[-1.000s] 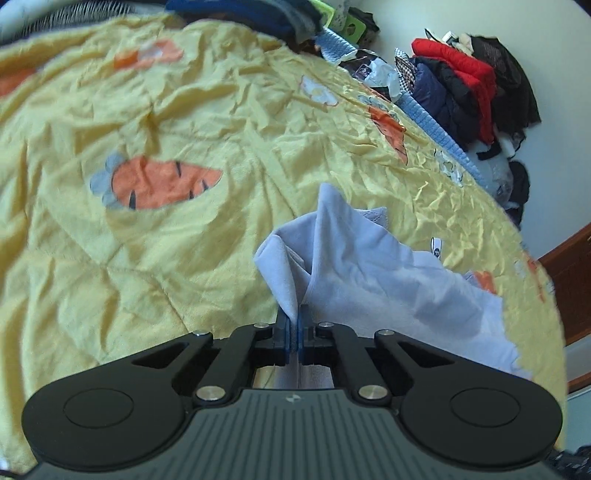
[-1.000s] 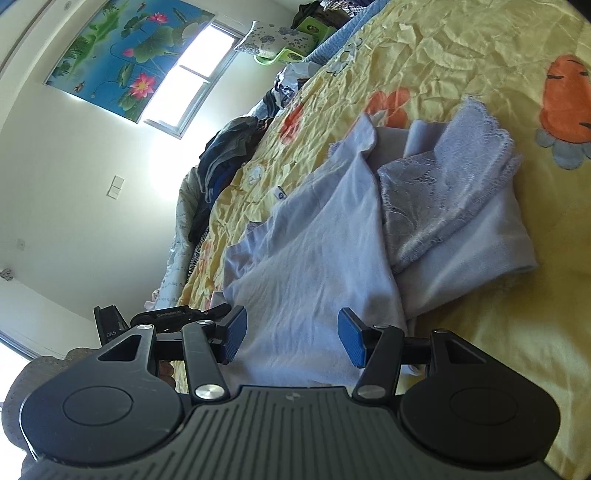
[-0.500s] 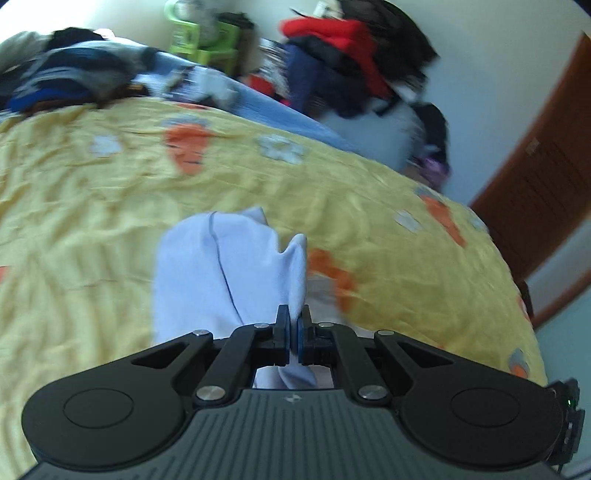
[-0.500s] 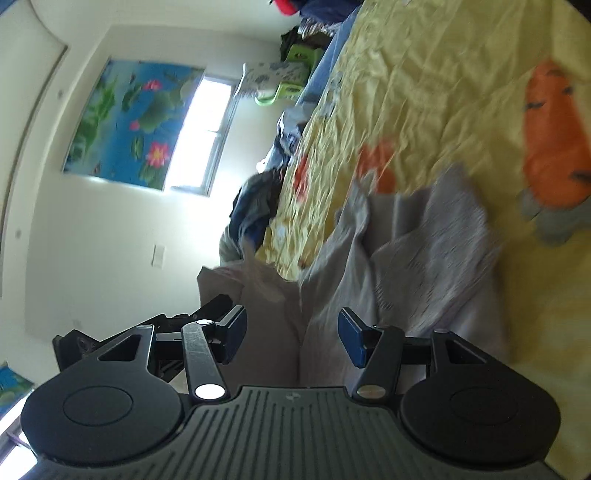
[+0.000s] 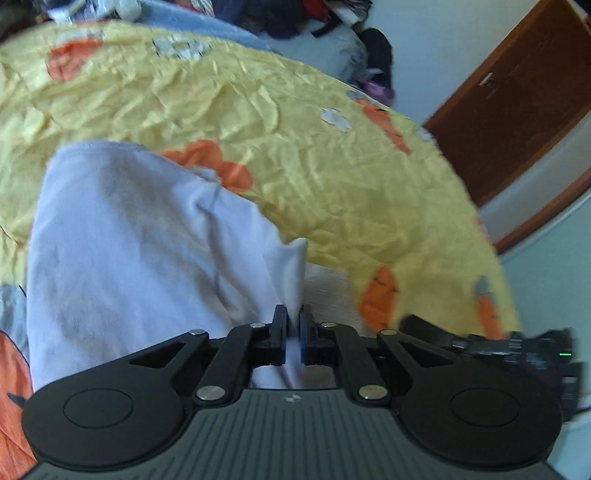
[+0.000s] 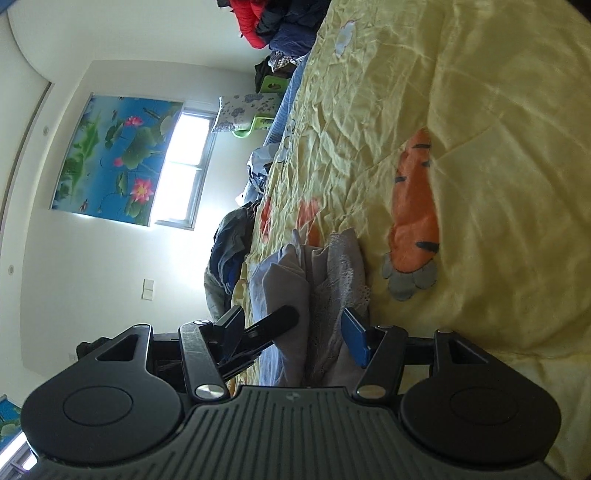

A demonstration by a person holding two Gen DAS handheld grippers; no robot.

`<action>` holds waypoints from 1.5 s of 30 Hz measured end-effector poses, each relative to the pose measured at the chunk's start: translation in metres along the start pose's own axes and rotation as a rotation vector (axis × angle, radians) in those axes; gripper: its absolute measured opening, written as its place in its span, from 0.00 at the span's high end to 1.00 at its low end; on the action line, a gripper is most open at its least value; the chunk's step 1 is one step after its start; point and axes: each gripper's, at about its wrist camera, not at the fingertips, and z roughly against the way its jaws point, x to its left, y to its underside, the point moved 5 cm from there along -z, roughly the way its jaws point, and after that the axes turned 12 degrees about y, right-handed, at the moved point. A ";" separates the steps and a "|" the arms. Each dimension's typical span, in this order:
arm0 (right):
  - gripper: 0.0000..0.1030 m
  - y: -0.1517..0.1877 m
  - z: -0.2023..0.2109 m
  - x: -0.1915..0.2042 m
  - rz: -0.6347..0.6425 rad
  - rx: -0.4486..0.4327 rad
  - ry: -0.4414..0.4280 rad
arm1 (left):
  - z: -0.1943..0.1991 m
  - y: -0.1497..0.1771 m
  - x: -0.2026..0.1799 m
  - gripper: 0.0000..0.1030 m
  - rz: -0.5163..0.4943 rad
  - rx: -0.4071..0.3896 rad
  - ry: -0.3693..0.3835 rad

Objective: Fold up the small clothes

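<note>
A pale lilac garment (image 5: 129, 240) lies in a doubled-over bundle on the yellow carrot-print bedspread (image 5: 332, 166). My left gripper (image 5: 291, 332) pinches a corner of it between its blue pads, and the jaws are just opening. In the right wrist view the same garment (image 6: 291, 280) stands as upright folds, with a lace-trimmed part (image 6: 343, 273) to the right. My right gripper (image 6: 295, 332) is open about halfway, the folds sitting loose between its pads. The left gripper's black finger (image 6: 273, 325) pokes in from the left.
Heaps of dark and red clothes (image 5: 295, 18) lie past the far side of the bed. A brown wooden door (image 5: 517, 110) stands to the right. In the right wrist view there is a window (image 6: 184, 166) and a lotus picture (image 6: 110, 158) on the wall.
My left gripper has carried the garment's corner across, folding the cloth over itself. My right gripper has rolled and come in low against the bundle, jaws unchanged.
</note>
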 end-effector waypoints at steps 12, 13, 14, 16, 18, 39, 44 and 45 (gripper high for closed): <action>0.40 0.015 -0.030 0.047 0.157 0.052 0.118 | 0.129 0.030 0.036 0.61 -0.030 -0.341 -0.238; 0.37 0.016 -0.034 0.050 0.178 0.057 0.148 | 0.135 0.037 0.044 0.54 -0.018 -0.357 -0.266; 0.37 0.016 -0.039 0.053 0.204 0.061 0.190 | 0.142 0.043 0.053 0.48 -0.008 -0.369 -0.297; 0.37 0.019 -0.051 0.054 0.255 0.072 0.253 | 0.150 0.054 0.065 0.46 -0.011 -0.371 -0.338; 0.42 0.024 -0.063 0.054 0.273 0.098 0.286 | 0.155 0.061 0.073 0.46 -0.026 -0.356 -0.368; 0.92 0.006 -0.038 0.059 0.407 0.030 0.394 | 0.101 0.080 0.059 0.26 -0.178 -0.272 -0.349; 0.92 0.006 -0.043 0.029 0.328 0.016 0.383 | 0.069 0.092 0.050 0.26 -0.224 -0.200 -0.339; 0.84 0.007 -0.044 0.029 0.329 0.003 0.380 | 0.063 0.095 0.052 0.26 -0.232 -0.185 -0.352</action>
